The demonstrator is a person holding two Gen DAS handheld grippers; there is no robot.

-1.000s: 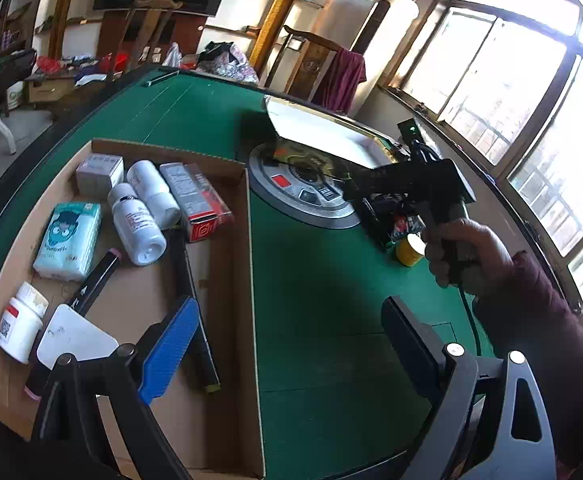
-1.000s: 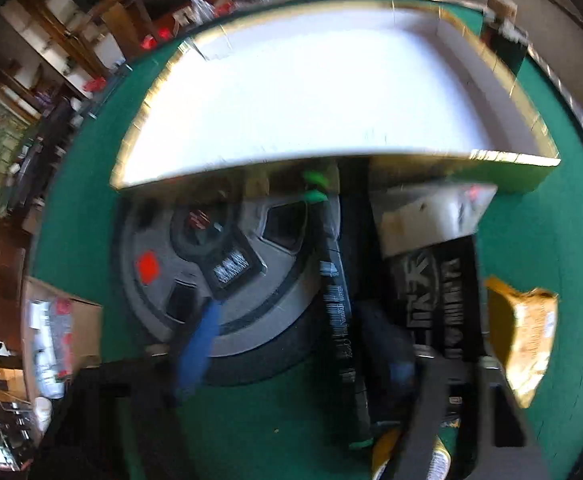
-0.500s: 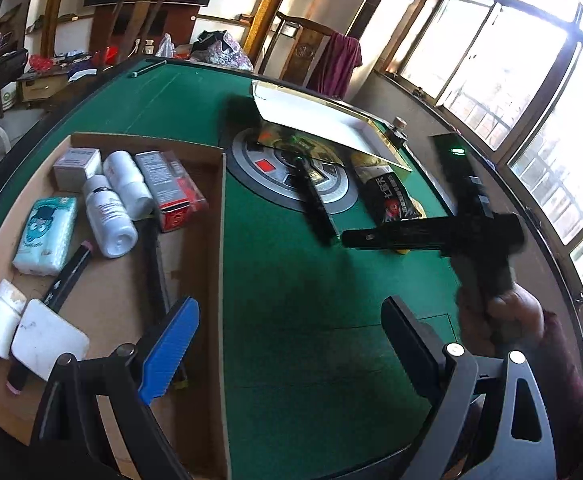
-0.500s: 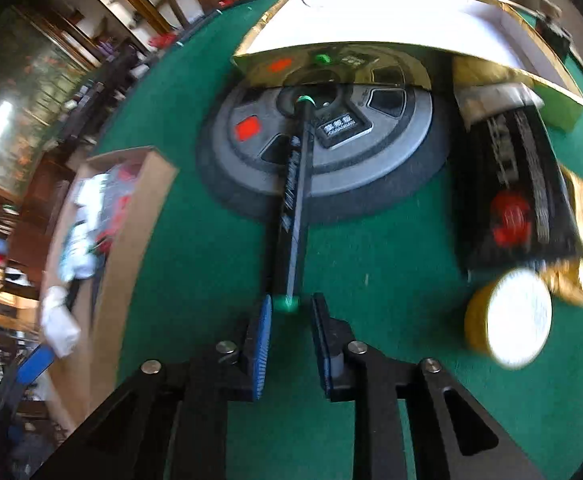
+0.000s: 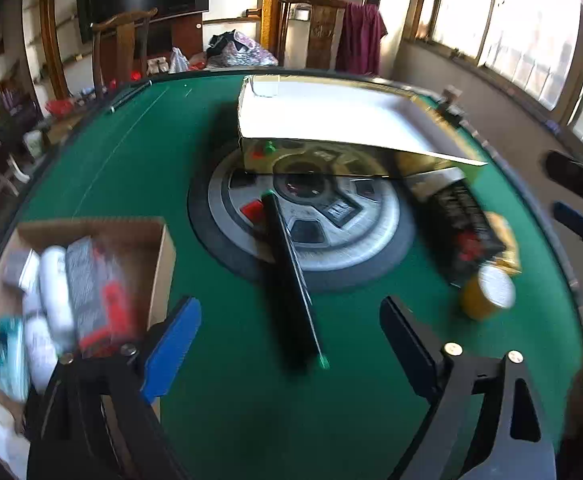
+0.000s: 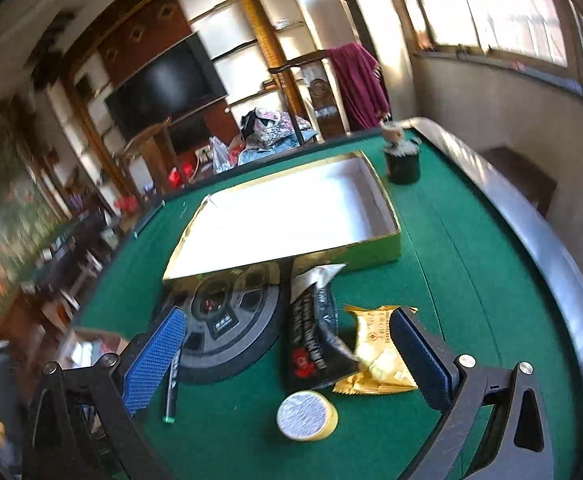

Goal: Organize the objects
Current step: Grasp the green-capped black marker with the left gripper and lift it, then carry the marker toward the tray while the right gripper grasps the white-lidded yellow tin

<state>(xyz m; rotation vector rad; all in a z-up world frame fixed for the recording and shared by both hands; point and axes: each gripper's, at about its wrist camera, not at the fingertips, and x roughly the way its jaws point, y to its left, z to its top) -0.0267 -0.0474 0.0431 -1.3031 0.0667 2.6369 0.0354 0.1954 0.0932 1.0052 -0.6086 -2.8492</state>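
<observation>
Marker pen [image 5: 289, 280]: likely light, rigid, rolls; grip mid-barrel.
Left gripper [image 5: 287, 344]: fingers apart, empty.
Right gripper [image 6: 287, 356]: fingers apart, empty.

Right tool [image 6: 287, 354] opened, off black pen [image 5: 289, 288].
</observation>
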